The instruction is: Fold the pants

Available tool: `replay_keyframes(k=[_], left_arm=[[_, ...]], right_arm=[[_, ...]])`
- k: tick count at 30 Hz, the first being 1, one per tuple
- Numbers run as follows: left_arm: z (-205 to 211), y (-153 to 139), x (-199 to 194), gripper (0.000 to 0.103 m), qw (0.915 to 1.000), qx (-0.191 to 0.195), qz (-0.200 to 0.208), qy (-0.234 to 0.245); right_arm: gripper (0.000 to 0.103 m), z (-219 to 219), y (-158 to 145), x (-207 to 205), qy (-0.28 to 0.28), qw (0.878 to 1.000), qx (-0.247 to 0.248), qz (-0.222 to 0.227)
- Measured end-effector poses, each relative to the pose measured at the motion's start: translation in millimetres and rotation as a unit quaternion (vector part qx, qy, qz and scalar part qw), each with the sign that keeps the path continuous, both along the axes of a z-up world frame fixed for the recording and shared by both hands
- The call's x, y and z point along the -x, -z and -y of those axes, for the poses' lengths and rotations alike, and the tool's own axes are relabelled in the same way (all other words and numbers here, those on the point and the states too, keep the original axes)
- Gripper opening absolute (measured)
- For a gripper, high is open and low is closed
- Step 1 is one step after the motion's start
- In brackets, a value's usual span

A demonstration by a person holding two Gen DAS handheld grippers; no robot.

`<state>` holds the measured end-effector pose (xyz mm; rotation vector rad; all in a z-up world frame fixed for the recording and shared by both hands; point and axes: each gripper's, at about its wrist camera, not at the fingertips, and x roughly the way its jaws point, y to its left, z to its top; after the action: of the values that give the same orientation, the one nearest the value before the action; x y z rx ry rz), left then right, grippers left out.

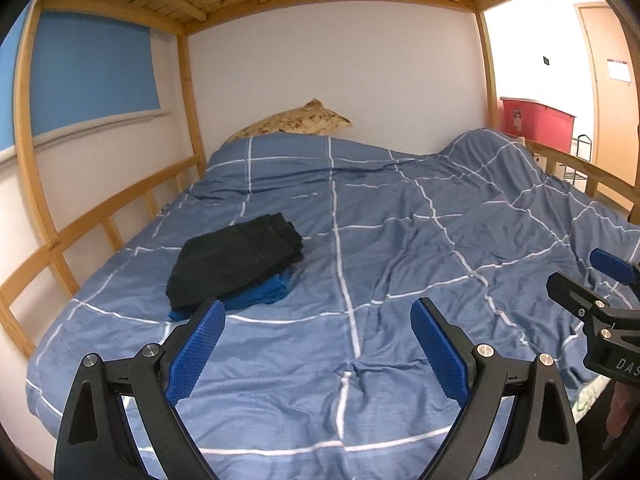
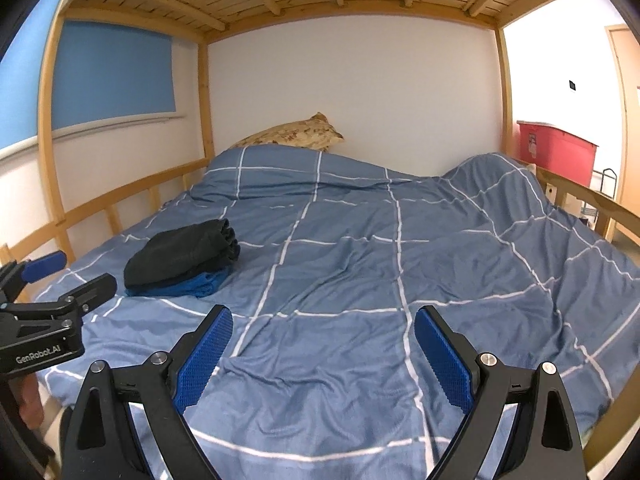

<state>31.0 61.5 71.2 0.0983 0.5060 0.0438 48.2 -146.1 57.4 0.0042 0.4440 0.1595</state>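
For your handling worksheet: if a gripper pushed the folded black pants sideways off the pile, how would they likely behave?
The black pants are soft layered cloth, so they would probably bunch and unfold, not slide whole. Resting on blue folded clothes, they might drag those along.

A stack of folded dark trousers point(image 1: 236, 258) is lying on the blue checked duvet point(image 1: 400, 240) toward the left side of the wooden bunk bed point(image 1: 100, 224), near its slatted rail. A patterned tan pillow point(image 1: 296, 120) is sitting behind the duvet against the wall, and a red plastic bin point(image 1: 536, 120) is standing beyond the bed's far right corner.
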Motion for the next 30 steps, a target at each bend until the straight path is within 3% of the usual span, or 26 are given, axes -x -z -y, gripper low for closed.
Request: replay_keyframes(k=[14, 30], left_arm=[[11, -1, 10, 0.095, 0.9999, 0.002, 0.003, -0.01], [11, -8, 14, 0.101, 0.9997, 0.012, 0.01, -0.017]], right_arm=[[0.093, 20, 1, 6, 0.0, 1.0, -0.022, 0.0], [0.093, 23, -4, 10, 0.009, 1.0, -0.001, 0.011]])
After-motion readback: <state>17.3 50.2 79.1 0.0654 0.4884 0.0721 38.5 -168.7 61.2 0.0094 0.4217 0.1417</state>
